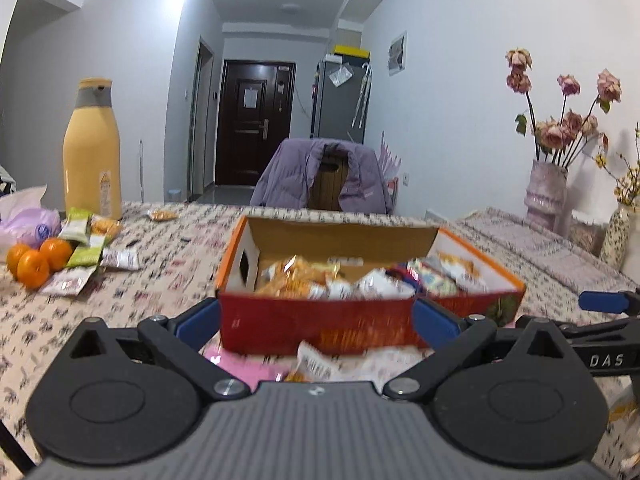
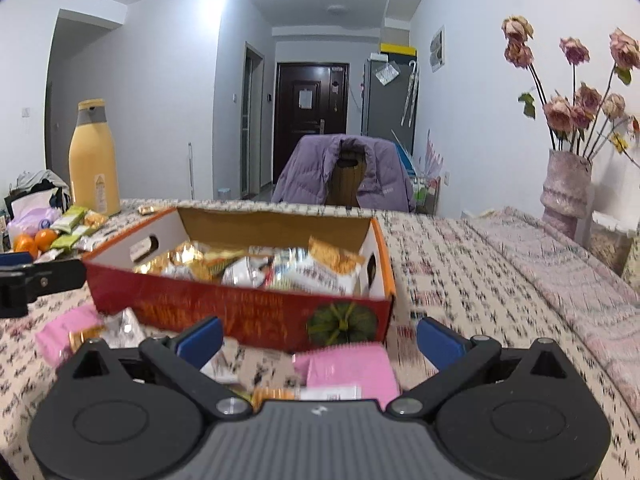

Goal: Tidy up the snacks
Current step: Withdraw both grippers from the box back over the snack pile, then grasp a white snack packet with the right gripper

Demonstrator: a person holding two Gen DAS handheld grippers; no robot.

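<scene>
A red and orange cardboard box (image 1: 304,320) (image 2: 224,312) stands open on the patterned tablecloth, filled with several snack packets (image 1: 360,278) (image 2: 280,268). My left gripper (image 1: 316,320) is open, low before the box's near wall, nothing between its blue pads. Under it lie a pink packet (image 1: 240,364) and a white and orange packet (image 1: 316,364). My right gripper (image 2: 320,338) is open too, above a pink packet (image 2: 348,368) at the box's near right corner. Another pink packet (image 2: 68,332) and a silver packet (image 2: 124,330) lie left of the box. Green and white packets (image 1: 86,252) (image 2: 74,230) sit far left.
A tall yellow bottle (image 1: 93,152) (image 2: 94,160) stands at the back left, with oranges (image 1: 36,262) (image 2: 38,242) and a purple plastic bag (image 1: 28,224) near it. A chair with a purple jacket (image 1: 324,178) faces the far edge. Vases of dried roses (image 1: 548,188) (image 2: 566,188) stand at the right.
</scene>
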